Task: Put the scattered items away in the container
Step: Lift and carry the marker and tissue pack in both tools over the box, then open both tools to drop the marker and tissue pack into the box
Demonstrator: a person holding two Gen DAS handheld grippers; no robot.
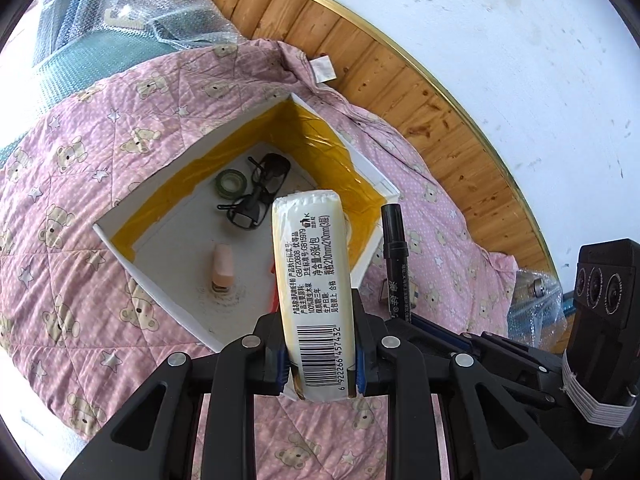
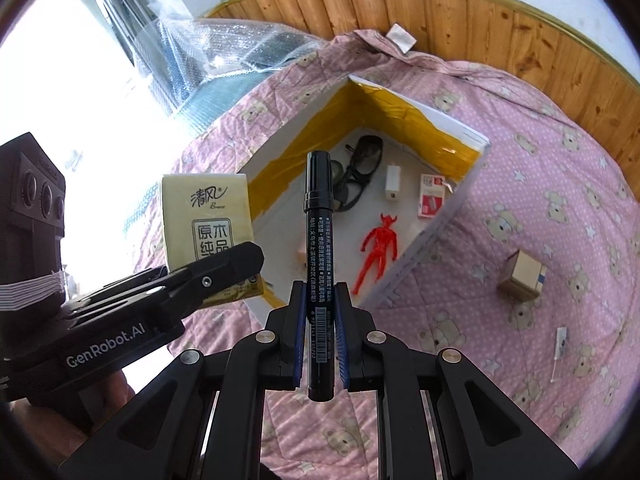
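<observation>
Two grippers, both loaded, held over the near side of the box (image 2: 452,216).

- L gripper (image 1: 320,364): jaws clamped on tissue pack (image 1: 314,280), pale yellow, barcode side up in L wrist view, printed face showing in R wrist view. Pack stands up from the jaws, top end over the box's near-right interior.
- R gripper (image 2: 320,344): jaws clamped on marker (image 2: 319,248), black, cap end pointing away, upright between the blue pads. Tip sits above the box's near-left wall in R wrist view.
- Box: white, open top, yellow tape along inner walls; rests on quilt (image 2: 540,200), pink w/ bear and star print, toward its far edge.
- Box contents: glasses (image 1: 260,192), dark, at far corner; tape roll (image 1: 230,182), green, just left of glasses; eraser-like pink block (image 1: 222,264) near left wall; red figure (image 2: 378,248) near right wall; white charger (image 2: 392,184) and red-white card pack (image 2: 432,200) along far-right wall.
- Outside box, on quilt, right side: small carton (image 2: 524,276), brown; swab-like stick (image 2: 558,348) nearer the near edge, well apart from box.
- Surround: bubble wrap (image 1: 160,4) beyond quilt's far-left edge; wood panel (image 2: 480,12) behind.
</observation>
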